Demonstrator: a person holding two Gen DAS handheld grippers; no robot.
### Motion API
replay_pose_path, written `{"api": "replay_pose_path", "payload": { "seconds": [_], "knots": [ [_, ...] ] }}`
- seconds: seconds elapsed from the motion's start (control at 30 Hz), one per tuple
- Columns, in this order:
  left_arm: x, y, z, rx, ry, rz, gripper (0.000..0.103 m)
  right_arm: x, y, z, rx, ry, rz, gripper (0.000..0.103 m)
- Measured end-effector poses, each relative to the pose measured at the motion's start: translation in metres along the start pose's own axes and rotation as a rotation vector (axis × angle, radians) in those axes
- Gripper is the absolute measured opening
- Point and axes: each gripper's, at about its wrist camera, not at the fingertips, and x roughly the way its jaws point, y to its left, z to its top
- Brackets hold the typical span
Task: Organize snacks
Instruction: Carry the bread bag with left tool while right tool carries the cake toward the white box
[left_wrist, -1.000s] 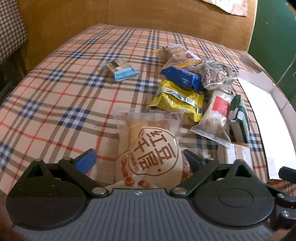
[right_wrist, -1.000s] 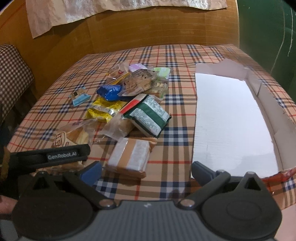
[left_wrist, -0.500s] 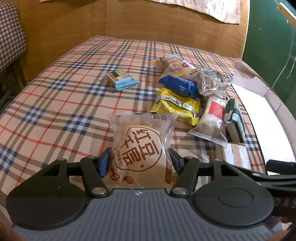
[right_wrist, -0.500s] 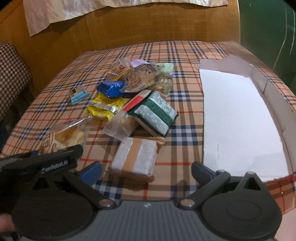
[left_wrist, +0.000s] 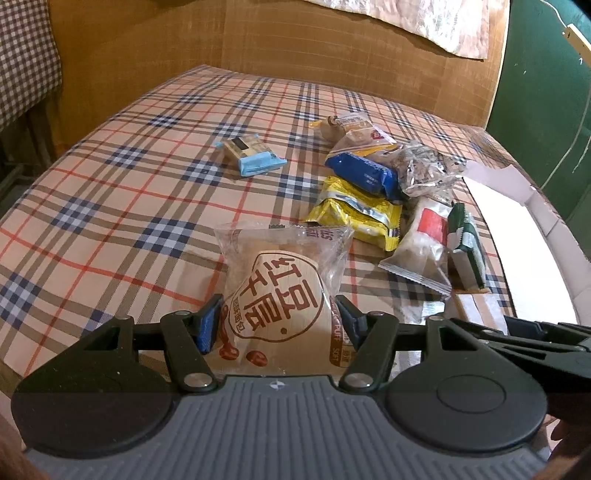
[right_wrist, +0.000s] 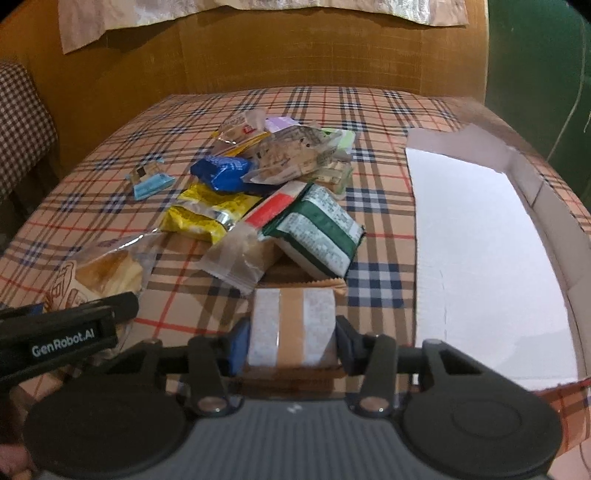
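On the plaid-clothed desk (left_wrist: 110, 192) beside a shallow white cardboard tray (right_wrist: 480, 236), the left claw (left_wrist: 279, 325) pinches a crinkly clear bread packet (left_wrist: 284, 280), while the right claw (right_wrist: 291, 341) grips a squarish brown-striped packet (right_wrist: 293, 328), seemingly just clear of the loose snack pile (right_wrist: 273, 184).

Black grippers (left_wrist: 279, 326), blue pads (left_wrist: 207, 326), "GenRobot.AI" lettering

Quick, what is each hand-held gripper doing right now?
Left hand-held gripper: closed on the bread packet.
Right hand-held gripper: closed on the brown-striped snack.
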Motion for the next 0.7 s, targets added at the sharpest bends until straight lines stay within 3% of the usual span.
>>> {"api": "replay_pose_path", "payload": {
  "seconds": [0.2,0.57,0.7],
  "knots": [
    [-0.008,-0.002,0.000,-0.003,-0.012,-0.021,0.077,-0.010,-0.014,-0.001,0.032,0.009,0.017,0.046],
    [-0.025,-0.013,0.004,0.003,-0.034,-0.035,0.077,-0.042,-0.022,0.011,0.040,-0.087,0.033,0.046],
    [-0.032,-0.019,0.004,0.013,-0.043,-0.042,0.077,-0.048,-0.033,0.012,0.040,-0.107,-0.004,0.046]
  ]
}}
